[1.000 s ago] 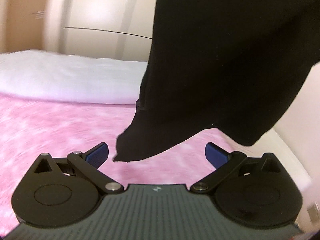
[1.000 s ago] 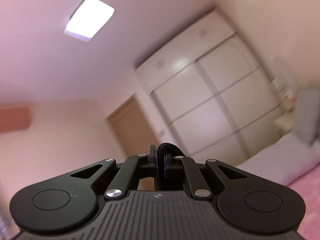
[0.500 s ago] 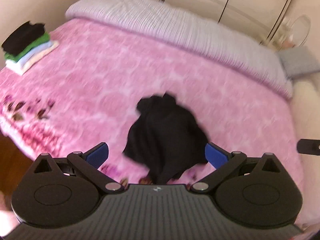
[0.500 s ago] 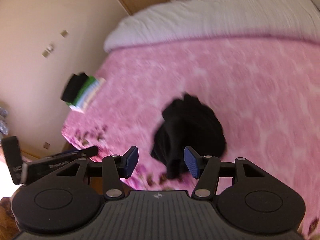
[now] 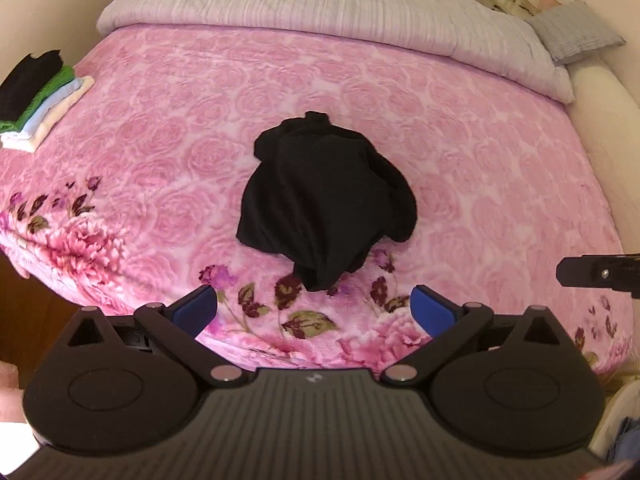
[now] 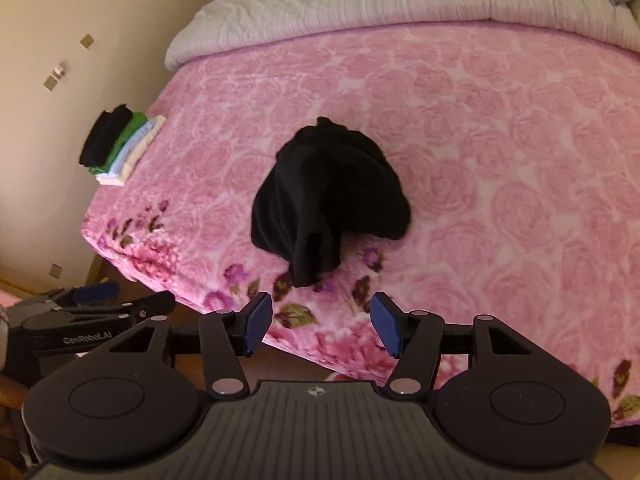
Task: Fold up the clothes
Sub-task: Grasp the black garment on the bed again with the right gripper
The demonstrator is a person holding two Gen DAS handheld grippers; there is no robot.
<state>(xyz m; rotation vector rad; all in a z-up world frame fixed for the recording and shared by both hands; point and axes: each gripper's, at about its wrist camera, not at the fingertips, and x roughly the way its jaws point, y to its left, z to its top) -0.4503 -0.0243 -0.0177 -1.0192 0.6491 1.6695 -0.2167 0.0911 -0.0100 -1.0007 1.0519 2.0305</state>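
Note:
A crumpled black garment (image 5: 326,196) lies in a heap on the pink rose-patterned blanket (image 5: 480,152), near the bed's front edge; it also shows in the right wrist view (image 6: 328,196). My left gripper (image 5: 314,310) is open and empty, held above the front edge short of the garment. My right gripper (image 6: 320,326) is open and empty, also short of the garment. The left gripper shows at the lower left of the right wrist view (image 6: 92,312). The tip of the right gripper shows at the right edge of the left wrist view (image 5: 600,272).
A stack of folded clothes (image 5: 38,98), black on top, then green, blue and cream, sits at the bed's left edge, also in the right wrist view (image 6: 120,146). A grey-white quilt (image 5: 320,4) lies along the far side, with a grey pillow (image 5: 576,36) at the far right.
One second ago my right gripper was shut and held the black garment up in the air. It has opened, and the garment has dropped onto the blanket in a heap. Both cameras now look down at the bed.

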